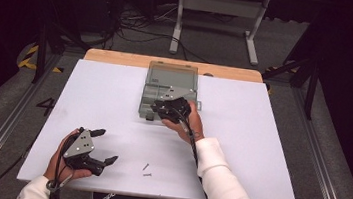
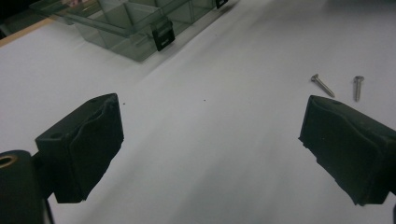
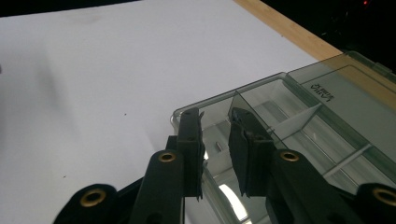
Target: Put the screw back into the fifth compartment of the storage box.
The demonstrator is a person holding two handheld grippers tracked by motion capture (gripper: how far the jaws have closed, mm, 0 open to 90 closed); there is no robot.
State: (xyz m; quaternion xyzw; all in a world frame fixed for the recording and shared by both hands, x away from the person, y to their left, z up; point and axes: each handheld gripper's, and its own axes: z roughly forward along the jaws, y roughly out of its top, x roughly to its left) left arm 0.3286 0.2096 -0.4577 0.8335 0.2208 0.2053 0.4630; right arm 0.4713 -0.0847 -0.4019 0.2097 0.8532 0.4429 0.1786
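Right gripper over corner compartment of smoky plastic organizer box at table's far middle, jaws slightly parted, nothing between them, left gripper jaws wide apart, empty, near two screws.

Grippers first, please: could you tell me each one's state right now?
Left gripper: open, holding nothing.
Right gripper: slightly open, holding nothing, over the smoky clear plastic compartment box.

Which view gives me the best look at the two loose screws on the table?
The left gripper view: the screws lie close and sharp on the white table, just beyond one jaw, heads and shafts distinct. In the high view they are tiny specks right of the left claw.
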